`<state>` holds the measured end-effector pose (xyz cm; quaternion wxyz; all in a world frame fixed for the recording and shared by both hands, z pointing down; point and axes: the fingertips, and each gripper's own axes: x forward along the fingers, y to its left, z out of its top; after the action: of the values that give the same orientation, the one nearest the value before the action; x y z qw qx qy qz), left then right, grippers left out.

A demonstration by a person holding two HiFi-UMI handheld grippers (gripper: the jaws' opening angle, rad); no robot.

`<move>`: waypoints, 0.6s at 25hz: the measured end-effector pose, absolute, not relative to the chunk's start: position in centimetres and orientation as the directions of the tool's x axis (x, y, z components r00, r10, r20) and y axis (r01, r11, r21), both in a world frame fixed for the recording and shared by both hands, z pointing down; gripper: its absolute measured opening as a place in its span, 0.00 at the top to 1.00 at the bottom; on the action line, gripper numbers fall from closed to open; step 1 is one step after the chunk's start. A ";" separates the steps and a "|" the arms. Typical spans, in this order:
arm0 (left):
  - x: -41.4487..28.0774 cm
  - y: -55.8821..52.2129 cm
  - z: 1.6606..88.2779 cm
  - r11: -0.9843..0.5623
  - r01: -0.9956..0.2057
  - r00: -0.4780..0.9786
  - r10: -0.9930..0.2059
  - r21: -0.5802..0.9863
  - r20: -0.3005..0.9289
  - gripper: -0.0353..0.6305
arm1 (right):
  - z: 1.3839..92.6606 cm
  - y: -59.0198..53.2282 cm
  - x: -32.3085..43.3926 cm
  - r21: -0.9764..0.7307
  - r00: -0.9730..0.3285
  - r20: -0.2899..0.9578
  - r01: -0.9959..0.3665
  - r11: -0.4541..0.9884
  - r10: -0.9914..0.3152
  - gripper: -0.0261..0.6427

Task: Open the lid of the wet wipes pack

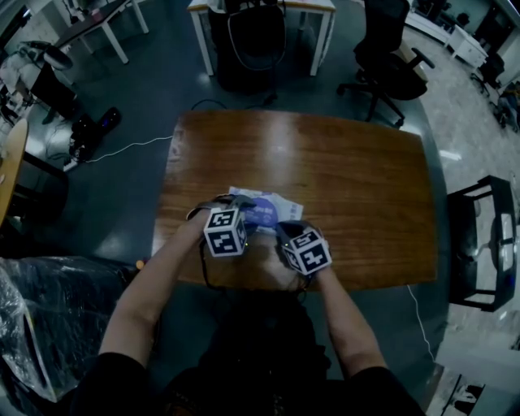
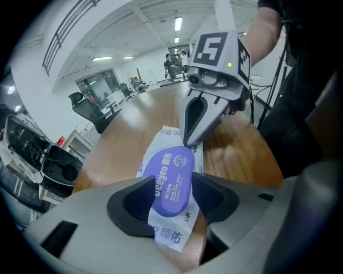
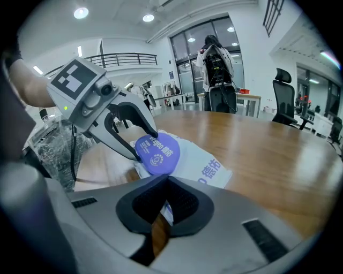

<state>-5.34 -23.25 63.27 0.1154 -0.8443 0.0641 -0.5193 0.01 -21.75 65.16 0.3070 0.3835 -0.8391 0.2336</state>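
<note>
A white wet wipes pack [image 2: 170, 235] with a purple oval lid [image 2: 172, 171] lies flat near the front edge of the wooden table [image 1: 349, 179]. The lid lies shut on the pack. My left gripper [image 2: 171, 188] points steeply down over it, jaws open and straddling the lid, pads close beside its long sides. In the right gripper view the left gripper [image 3: 140, 143] has one finger at the lid's top edge and one at its lower left. My right gripper [image 3: 166, 181] is shut, its tips [image 2: 192, 142] resting on the pack's far end just beyond the lid.
Both hands work close to the table's front edge [image 1: 268, 284]. A black office chair [image 1: 390, 57] and a white desk [image 1: 260, 16] stand beyond the table. A black stand [image 1: 479, 244] is at the right, a plastic-wrapped bundle [image 1: 32, 325] at the lower left.
</note>
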 end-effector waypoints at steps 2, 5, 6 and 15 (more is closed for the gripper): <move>-5.3 -23.4 63.4 -0.961 0.054 0.443 -0.220 -0.271 0.869 0.61 | 65.1 -21.8 0.0 -0.160 -0.520 0.695 -0.785 0.599 -0.496 0.95; -5.2 -23.3 63.8 -0.960 0.101 0.428 -0.195 -0.261 0.882 0.61 | 65.0 -21.6 -0.2 -0.170 -0.526 0.697 -0.782 0.599 -0.488 0.95; -5.2 -23.3 63.9 -0.960 0.112 0.424 -0.188 -0.257 0.886 0.61 | 65.0 -21.6 -0.1 -0.173 -0.527 0.697 -0.782 0.599 -0.486 0.95; -4.9 -24.0 64.3 -0.948 0.193 0.389 -0.162 -0.252 0.907 0.49 | 64.8 -21.4 -0.3 -0.182 -0.533 0.695 -0.780 0.599 -0.483 0.95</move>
<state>-4.93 -24.03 64.34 0.1605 -0.8179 -0.0096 -0.5525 -0.26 -21.43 64.81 0.3042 0.3754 -0.8408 0.2443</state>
